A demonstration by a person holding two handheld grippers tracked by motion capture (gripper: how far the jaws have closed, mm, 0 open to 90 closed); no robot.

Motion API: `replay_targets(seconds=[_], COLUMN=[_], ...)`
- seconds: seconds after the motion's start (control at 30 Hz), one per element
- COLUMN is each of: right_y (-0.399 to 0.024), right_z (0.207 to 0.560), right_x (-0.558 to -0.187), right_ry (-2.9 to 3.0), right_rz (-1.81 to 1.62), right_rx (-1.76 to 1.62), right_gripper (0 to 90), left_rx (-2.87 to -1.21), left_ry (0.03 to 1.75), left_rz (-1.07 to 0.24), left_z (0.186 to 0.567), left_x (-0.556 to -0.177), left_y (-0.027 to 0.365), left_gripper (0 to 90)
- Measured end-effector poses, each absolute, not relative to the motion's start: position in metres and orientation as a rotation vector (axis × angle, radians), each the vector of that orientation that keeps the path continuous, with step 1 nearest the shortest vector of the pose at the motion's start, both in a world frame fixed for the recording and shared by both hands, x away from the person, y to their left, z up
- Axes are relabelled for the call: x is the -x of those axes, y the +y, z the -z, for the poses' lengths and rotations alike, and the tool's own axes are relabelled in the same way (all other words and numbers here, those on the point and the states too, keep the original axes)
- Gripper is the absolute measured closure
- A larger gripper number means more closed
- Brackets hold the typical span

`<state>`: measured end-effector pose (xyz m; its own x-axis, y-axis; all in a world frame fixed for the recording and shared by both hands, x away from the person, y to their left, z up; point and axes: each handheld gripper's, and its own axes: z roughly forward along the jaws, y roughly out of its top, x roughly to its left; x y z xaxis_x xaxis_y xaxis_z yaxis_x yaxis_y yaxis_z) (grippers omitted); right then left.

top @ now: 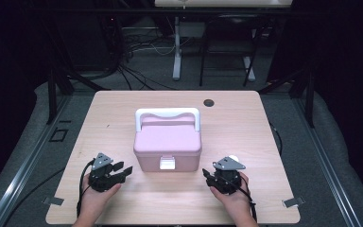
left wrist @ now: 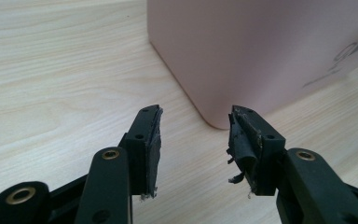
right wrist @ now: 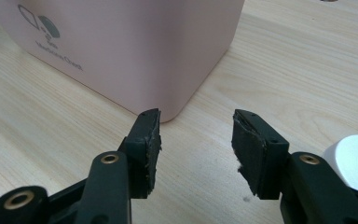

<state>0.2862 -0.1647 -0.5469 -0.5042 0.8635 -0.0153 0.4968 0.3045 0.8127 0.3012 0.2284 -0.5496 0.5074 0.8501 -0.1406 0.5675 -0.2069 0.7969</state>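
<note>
A pink lidded box (top: pixel 168 142) with a white carry handle (top: pixel 168 113) and a white front latch (top: pixel 167 163) stands in the middle of the wooden table (top: pixel 246 123). My left gripper (top: pixel 124 168) rests on the table at the box's front left, held by a hand. Its jaws are open and empty and point at the box's near corner (left wrist: pixel 219 119), a short way off. My right gripper (top: pixel 208 176) sits at the front right, also open and empty, facing the other front corner (right wrist: pixel 168 114). Printed marks show on the box wall (right wrist: pixel 51 37).
A small white round object (top: pixel 234 158) lies just behind the right gripper, and it also shows beside the right jaw (right wrist: pixel 354 161). A dark round hole (top: pixel 209 102) sits near the table's far edge. Cables and stand legs cover the floor beyond the table.
</note>
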Motion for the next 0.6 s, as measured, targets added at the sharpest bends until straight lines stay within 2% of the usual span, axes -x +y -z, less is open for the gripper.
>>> replay_targets(seconds=[0.6], right_y=[-0.167], right_z=[0.535], right_x=[-0.309], right_ry=[2.081], right_rz=[-1.143], right_rx=[-1.322], right_gripper=[57.3], left_rx=[-1.852], left_ry=[1.202], left_rz=[-0.377], left_z=[0.539], left_x=[-0.324], left_y=[0.222], left_gripper=[61.7])
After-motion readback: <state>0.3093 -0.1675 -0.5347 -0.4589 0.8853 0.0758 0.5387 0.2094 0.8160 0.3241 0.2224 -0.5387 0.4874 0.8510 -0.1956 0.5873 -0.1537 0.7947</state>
